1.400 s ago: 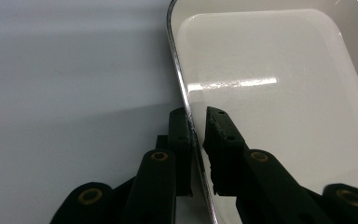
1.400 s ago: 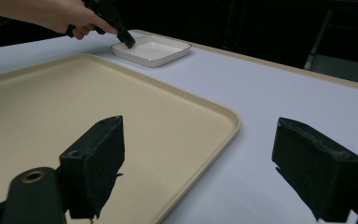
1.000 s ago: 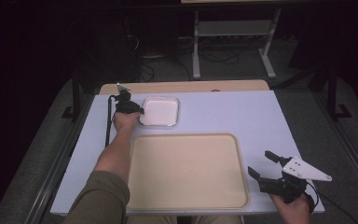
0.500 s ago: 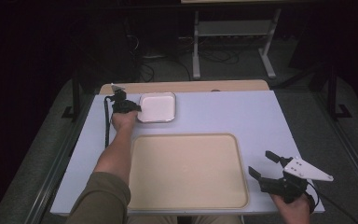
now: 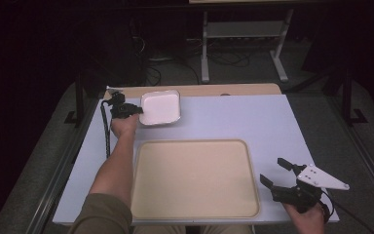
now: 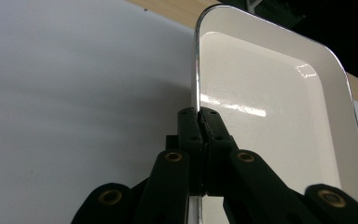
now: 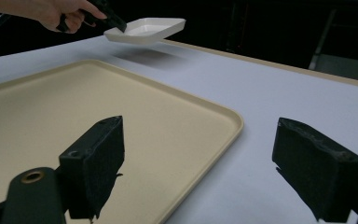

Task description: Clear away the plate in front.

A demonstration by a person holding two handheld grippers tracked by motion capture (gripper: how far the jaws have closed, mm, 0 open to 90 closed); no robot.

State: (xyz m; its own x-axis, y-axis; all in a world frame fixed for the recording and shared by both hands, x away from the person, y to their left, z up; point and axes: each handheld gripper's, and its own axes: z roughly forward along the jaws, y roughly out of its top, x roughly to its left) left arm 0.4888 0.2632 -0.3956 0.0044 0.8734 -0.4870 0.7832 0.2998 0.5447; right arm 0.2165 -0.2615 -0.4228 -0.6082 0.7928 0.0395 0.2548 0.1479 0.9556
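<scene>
White dish [image 5: 160, 107] lifted since before, left gripper [image 5: 126, 110] jaws clamping rim, right gripper [image 5: 278, 174] jaws apart

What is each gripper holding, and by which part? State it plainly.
The left gripper is shut on the white dish, pinching its rim at one edge, lifted off the table. The right gripper is open, holding nothing.

The bench [image 5: 233, 117] is a plain pale lavender-grey, with a light wood-coloured strip along its far edge. The tray [image 5: 195, 178] is a flat, unpatterned cream-beige. The dish [image 5: 159, 107] is glossy white, with bright glints on its inner face and rim. Both the left gripper [image 5: 135, 110] and the right gripper [image 5: 278, 173] are matt black; brass-coloured rivets dot the fingers [image 6: 189, 135]. The plate on top of the right gripper is light grey. The person's sleeve [image 5: 97, 217] is olive green.
</scene>
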